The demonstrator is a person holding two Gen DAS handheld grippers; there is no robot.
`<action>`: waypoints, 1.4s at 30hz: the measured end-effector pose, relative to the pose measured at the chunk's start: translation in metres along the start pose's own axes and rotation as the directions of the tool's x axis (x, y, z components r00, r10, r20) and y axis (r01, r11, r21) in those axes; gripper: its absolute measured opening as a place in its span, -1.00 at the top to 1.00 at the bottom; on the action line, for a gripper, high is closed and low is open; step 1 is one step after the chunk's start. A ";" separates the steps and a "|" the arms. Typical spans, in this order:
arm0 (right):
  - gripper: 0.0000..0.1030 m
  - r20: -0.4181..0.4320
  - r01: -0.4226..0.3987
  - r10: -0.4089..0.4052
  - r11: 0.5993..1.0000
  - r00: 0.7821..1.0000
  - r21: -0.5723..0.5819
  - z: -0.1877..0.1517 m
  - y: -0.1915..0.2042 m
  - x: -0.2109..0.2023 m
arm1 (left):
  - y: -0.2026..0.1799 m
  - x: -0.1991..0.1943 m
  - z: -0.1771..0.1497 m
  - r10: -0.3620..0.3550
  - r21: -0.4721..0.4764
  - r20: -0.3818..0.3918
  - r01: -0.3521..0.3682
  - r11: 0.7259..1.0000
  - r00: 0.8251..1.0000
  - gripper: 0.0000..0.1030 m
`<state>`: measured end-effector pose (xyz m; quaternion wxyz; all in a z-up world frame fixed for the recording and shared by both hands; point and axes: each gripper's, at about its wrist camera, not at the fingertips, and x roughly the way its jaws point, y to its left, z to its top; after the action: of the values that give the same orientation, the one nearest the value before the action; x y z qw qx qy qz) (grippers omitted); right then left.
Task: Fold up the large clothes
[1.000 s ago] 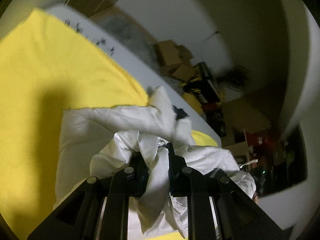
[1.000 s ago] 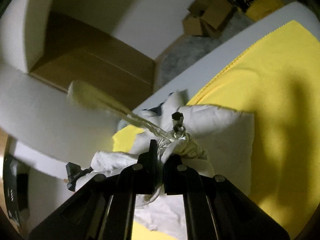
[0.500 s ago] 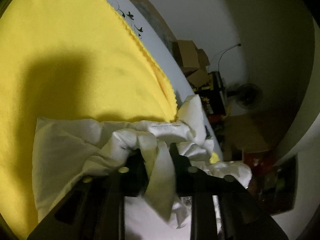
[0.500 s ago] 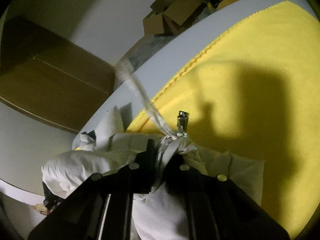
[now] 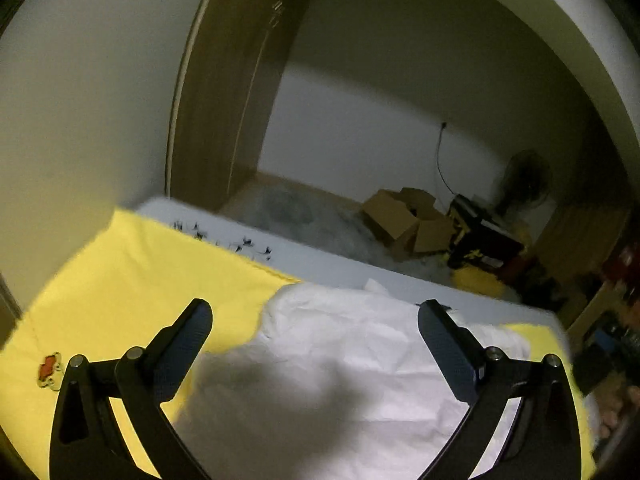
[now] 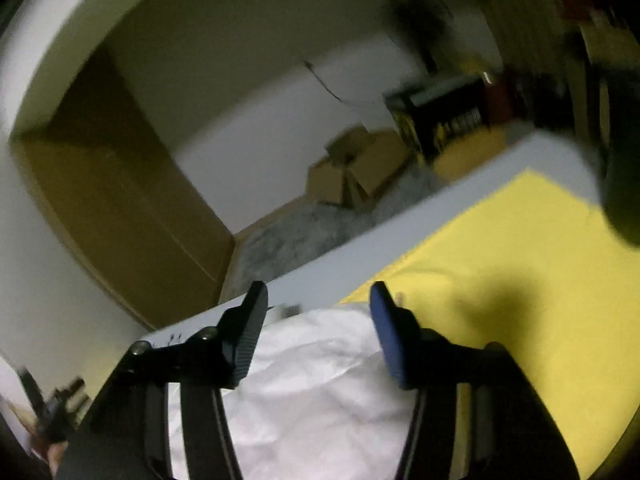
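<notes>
A white garment [image 5: 340, 364] lies crumpled on a yellow cloth [image 5: 132, 280] that covers the table. My left gripper [image 5: 314, 320] is wide open and empty, raised above the garment. In the right wrist view the same white garment [image 6: 320, 392] lies below my right gripper [image 6: 318, 304], which is also open and empty. The yellow cloth [image 6: 520, 280] stretches to the right of it. The near part of the garment is hidden behind the gripper bodies.
The white table edge [image 5: 360, 268] runs behind the cloth, with small black prints on it. Beyond it are cardboard boxes [image 5: 408, 220] on a grey floor, a wooden wardrobe [image 5: 224, 100], a fan [image 5: 524, 184] and clutter at the right. A small red patch [image 5: 48, 368] sits on the cloth.
Both grippers were shut on bunched white fabric; now both are open and lifted away. The garment has dropped onto the yellow cloth and lies flatter.
</notes>
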<state>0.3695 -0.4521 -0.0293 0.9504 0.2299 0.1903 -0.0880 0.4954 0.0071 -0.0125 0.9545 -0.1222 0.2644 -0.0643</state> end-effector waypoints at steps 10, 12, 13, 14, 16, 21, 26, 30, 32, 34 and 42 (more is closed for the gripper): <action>0.47 -0.400 0.007 -0.093 0.977 0.912 -0.213 -0.163 0.120 0.103 | -0.063 0.072 -0.123 0.174 0.072 -0.249 -0.161 0.984 0.953 -0.99; 0.52 -0.407 0.022 -0.137 0.961 0.903 -0.275 -0.171 0.120 0.118 | -0.064 0.085 -0.129 0.197 0.122 -0.263 -0.170 0.978 0.945 -0.99; 0.52 -0.405 0.035 -0.166 0.949 0.899 -0.312 -0.173 0.122 0.125 | -0.064 0.092 -0.129 0.204 0.135 -0.283 -0.172 0.976 0.937 -0.99; 0.52 -0.410 0.040 -0.178 0.946 0.894 -0.322 -0.174 0.121 0.128 | -0.064 0.100 -0.128 0.207 0.139 -0.307 -0.172 0.975 0.929 -0.99; 0.52 -0.441 0.037 -0.190 0.942 0.877 -0.332 -0.171 0.121 0.135 | -0.063 0.106 -0.125 0.191 0.129 -0.352 -0.155 0.980 0.916 -0.99; 0.51 -0.431 0.005 -0.110 0.971 0.896 -0.238 -0.158 0.112 0.061 | -0.029 0.052 -0.112 0.035 -0.037 -0.371 -0.053 0.998 0.928 -0.99; 0.51 -0.490 -0.007 -0.184 0.932 0.852 -0.362 -0.218 0.117 0.030 | -0.003 0.012 -0.105 0.050 -0.098 -0.302 -0.083 0.992 0.952 -0.99; 0.52 -0.410 0.044 -0.266 0.878 0.872 -0.476 -0.229 0.124 0.047 | 0.011 -0.019 -0.105 0.015 -0.112 -0.302 -0.051 0.992 0.953 -0.99; 0.51 -0.434 0.052 -0.261 0.898 0.862 -0.437 -0.226 0.131 0.033 | 0.019 -0.039 -0.109 0.017 -0.107 -0.304 -0.052 0.993 0.953 -0.99; 0.50 -0.390 0.017 -0.190 0.913 0.901 -0.407 -0.222 0.139 0.008 | 0.035 -0.060 -0.112 0.028 -0.122 -0.291 -0.066 0.990 0.956 -0.99; 0.57 -0.410 0.014 -0.178 0.928 0.895 -0.373 -0.175 0.169 0.014 | 0.088 -0.099 -0.125 0.035 -0.216 -0.294 -0.102 0.971 0.955 -0.99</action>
<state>0.3694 -0.2227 -0.1106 0.9035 0.0559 0.4225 -0.0456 0.3515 0.0858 -0.0913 0.8869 -0.2113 0.4105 -0.0174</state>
